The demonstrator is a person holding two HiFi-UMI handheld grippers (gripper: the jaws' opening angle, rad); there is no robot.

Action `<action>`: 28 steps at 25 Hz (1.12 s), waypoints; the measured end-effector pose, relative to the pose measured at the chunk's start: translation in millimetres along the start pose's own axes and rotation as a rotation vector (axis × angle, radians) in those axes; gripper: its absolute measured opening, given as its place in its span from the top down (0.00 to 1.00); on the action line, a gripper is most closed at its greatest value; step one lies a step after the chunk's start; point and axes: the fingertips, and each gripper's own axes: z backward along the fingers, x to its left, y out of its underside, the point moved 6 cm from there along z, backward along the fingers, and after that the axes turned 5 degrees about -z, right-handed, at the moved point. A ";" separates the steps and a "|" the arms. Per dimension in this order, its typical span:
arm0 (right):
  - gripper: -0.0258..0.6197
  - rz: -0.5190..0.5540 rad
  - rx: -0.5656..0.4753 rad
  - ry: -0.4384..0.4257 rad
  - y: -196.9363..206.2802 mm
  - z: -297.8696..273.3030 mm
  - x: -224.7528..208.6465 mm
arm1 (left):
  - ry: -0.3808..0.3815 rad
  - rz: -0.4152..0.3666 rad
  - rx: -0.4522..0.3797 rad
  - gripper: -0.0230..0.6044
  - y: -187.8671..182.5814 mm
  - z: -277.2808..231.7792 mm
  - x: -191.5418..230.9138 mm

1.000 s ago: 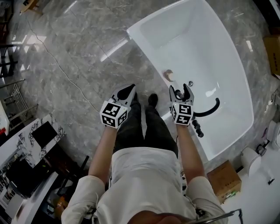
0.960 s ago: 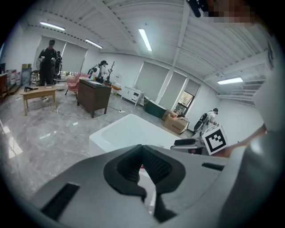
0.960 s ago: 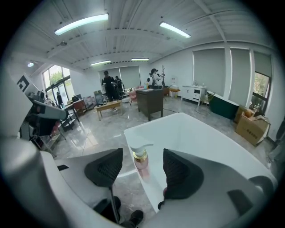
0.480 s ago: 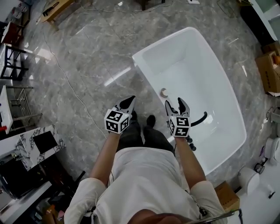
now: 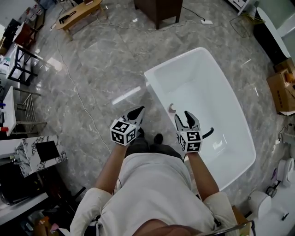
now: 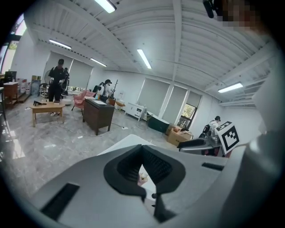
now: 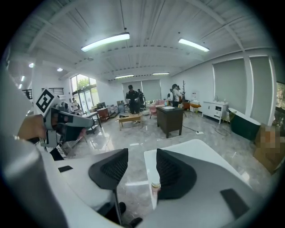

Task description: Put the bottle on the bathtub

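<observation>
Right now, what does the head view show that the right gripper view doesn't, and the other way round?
Only the head view: the inside of the bathtub, with a black curved fitting lying in it. Only the right gripper view: the ceiling lights and people standing at the far end of the room. Both: the bottle on the bathtub's rim, the dark cabinet and the low wooden table beyond it.

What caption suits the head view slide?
Small pale bottle on white bathtub rim; right gripper jaws empty, just closed partway; left gripper shut.
</observation>
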 end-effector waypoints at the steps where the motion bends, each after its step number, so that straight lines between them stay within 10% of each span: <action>1: 0.63 0.015 -0.006 -0.005 -2.7 3.7 4.7 | 0.000 -0.007 -0.010 0.96 -2.9 5.7 0.0; 28: 0.89 0.040 -0.179 0.106 -64.3 80.0 100.7 | 0.186 -0.197 -0.106 0.96 -74.3 98.5 23.8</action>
